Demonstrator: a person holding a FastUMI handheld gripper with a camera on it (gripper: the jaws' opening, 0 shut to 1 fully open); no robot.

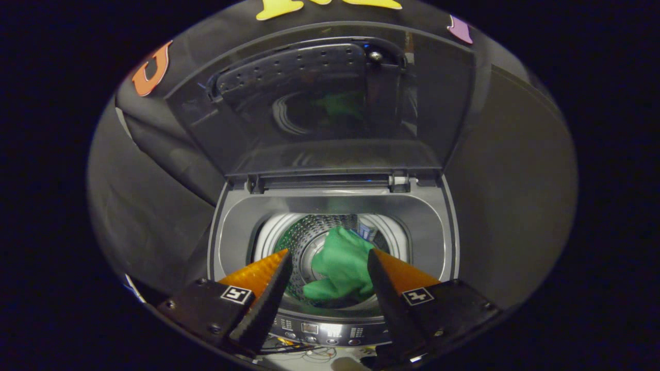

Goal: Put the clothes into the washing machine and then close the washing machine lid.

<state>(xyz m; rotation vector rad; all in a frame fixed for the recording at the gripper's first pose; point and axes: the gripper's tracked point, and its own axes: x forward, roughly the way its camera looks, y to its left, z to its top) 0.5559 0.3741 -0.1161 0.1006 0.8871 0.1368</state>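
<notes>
Clothes (341, 263) are down in the drum now, a green garment bunched up inside the washing machine (330, 206), lying among the perforated steel walls of the tub (304, 237). Its long axis runs from the near rim of the drum up toward the far side, the broader folded end nearest the fingers and a narrower end pointing away toward the hinge. The gripper (330, 263) hovers above the opening with its fingers spread wide apart, nothing held, the garment showing in the gap between them and lower down, not touching either one. Behind, the lid (319, 98) stands raised, tilted back on its hinges at the rear of the machine, with a faint green reflection in its dark window. Just below the fingers, the control panel (319, 330) runs along the front edge of the machine.
</notes>
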